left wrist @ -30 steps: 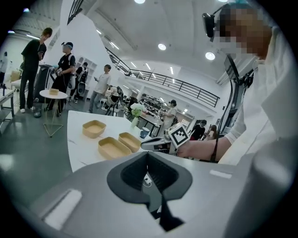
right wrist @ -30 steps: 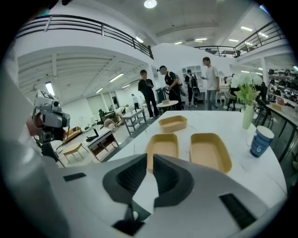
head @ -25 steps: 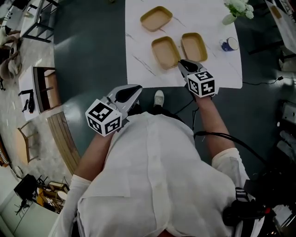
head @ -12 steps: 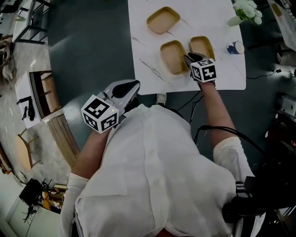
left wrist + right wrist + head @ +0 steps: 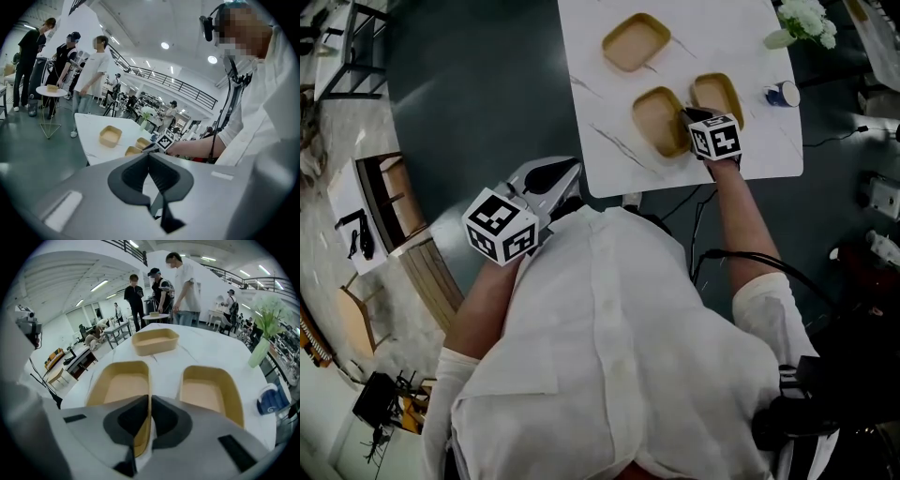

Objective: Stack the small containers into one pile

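The left claw (image 5: 570, 169) is shut and holds nothing. It hangs off the near left corner of the white table (image 5: 600, 150). The right claw (image 5: 688, 112) has just been closing and pinches the right wall of the near tub (image 5: 659, 120). A second tub (image 5: 718, 91) sits just to the right. The third tub (image 5: 636, 41) lies farther off, on its own.

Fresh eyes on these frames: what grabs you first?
The right gripper has just been closing its jaws on the right wall of the near left container, pinching it, on the white table. A near right container and a far container sit apart from it. The left gripper hangs shut and empty, off the table.
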A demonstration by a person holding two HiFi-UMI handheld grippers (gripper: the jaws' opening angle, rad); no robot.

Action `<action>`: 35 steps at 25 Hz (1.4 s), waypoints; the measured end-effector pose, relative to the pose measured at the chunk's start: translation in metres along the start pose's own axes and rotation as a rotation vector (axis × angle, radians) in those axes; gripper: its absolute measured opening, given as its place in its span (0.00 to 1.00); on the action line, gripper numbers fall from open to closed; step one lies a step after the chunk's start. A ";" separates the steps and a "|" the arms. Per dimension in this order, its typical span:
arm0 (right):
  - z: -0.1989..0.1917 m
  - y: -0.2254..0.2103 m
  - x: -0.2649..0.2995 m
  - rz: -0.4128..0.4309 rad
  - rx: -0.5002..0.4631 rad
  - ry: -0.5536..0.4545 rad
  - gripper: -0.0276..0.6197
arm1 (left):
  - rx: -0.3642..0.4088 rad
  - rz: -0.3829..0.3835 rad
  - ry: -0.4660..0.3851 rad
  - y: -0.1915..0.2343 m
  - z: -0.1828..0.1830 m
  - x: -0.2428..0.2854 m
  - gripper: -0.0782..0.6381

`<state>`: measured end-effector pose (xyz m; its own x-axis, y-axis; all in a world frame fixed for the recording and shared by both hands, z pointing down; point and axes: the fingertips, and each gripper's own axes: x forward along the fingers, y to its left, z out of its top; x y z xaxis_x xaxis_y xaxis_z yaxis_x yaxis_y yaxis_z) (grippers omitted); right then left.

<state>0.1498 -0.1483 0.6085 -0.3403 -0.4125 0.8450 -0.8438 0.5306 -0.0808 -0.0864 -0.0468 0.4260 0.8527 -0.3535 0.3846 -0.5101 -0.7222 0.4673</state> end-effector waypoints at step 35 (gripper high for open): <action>0.008 -0.122 -0.118 0.076 0.269 -0.237 0.07 | 0.028 0.029 -0.054 -0.067 0.018 0.072 0.12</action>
<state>0.2899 -0.1702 0.5145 -0.4660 -0.5561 0.6882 -0.8808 0.3657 -0.3009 0.0113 -0.0346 0.4083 0.8428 -0.4058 0.3534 -0.5320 -0.7272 0.4337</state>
